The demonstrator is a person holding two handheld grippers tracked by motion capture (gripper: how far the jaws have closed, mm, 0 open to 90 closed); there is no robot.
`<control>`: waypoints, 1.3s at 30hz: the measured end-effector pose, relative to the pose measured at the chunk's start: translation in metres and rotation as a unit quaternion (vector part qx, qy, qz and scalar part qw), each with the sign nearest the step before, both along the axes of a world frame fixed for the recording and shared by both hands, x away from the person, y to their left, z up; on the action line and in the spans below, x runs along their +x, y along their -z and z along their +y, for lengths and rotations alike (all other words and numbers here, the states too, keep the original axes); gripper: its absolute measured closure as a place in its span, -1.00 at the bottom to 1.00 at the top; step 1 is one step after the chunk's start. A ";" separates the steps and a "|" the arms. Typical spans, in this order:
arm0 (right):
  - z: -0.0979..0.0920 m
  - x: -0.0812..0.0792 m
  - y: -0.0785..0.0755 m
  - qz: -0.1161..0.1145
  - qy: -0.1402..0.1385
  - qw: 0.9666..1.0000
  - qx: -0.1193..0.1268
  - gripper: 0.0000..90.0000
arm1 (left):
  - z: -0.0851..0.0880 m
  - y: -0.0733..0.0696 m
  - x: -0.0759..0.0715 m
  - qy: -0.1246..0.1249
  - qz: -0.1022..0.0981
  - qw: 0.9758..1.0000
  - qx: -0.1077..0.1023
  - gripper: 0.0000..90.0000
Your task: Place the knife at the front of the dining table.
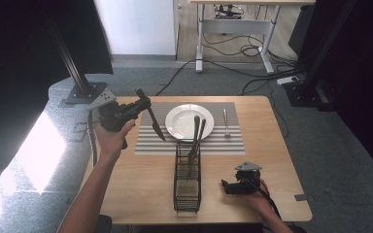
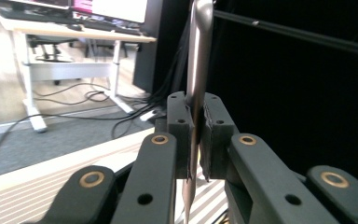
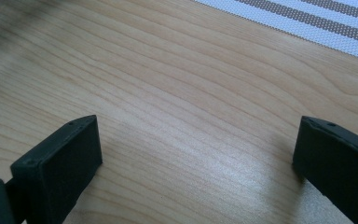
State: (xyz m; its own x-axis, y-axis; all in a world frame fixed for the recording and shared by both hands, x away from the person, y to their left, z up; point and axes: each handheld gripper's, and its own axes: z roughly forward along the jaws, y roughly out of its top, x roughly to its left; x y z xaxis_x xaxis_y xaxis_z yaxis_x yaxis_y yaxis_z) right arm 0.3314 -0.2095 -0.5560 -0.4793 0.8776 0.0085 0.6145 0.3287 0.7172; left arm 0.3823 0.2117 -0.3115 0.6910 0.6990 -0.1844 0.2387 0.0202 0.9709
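My left gripper (image 1: 143, 104) is raised over the left part of the striped placemat (image 1: 223, 143), shut on a dark knife (image 1: 154, 122) that slants down toward the mat. In the left gripper view the knife (image 2: 198, 70) stands upright, pinched between the pads of that gripper (image 2: 196, 135). A white plate (image 1: 179, 119) lies in the middle of the mat. My right gripper (image 1: 226, 187) rests low on the wooden table (image 1: 141, 179) near the front right, open, and in the right gripper view this gripper (image 3: 196, 154) has bare wood between its jaws.
A black wire basket (image 1: 188, 187) stands in front of the plate, holding two long utensils (image 1: 195, 141) that lean over the plate's rim. A fork (image 1: 226, 121) lies on the mat right of the plate. A corner of the placemat (image 3: 307, 18) lies ahead of my right gripper.
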 end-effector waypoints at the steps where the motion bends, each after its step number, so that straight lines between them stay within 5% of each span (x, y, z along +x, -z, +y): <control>1: 0.000 0.000 0.000 0.000 0.000 1.000 0.000 -0.97 | 0.002 0.000 0.000 -0.005 0.001 1.000 0.005 0.87; 12: 0.000 0.000 0.000 0.000 0.000 1.000 -0.001 -0.97 | 0.003 0.005 0.004 -0.023 0.008 0.999 0.045 0.87; 19: 0.000 0.000 0.000 -0.001 0.000 1.000 0.000 -0.97 | -0.003 0.015 0.012 -0.037 0.021 0.996 0.082 0.87; 39: 0.000 0.000 0.000 -0.001 0.000 1.000 0.000 -0.97 | -0.007 0.053 0.035 -0.063 0.072 0.989 0.109 0.87</control>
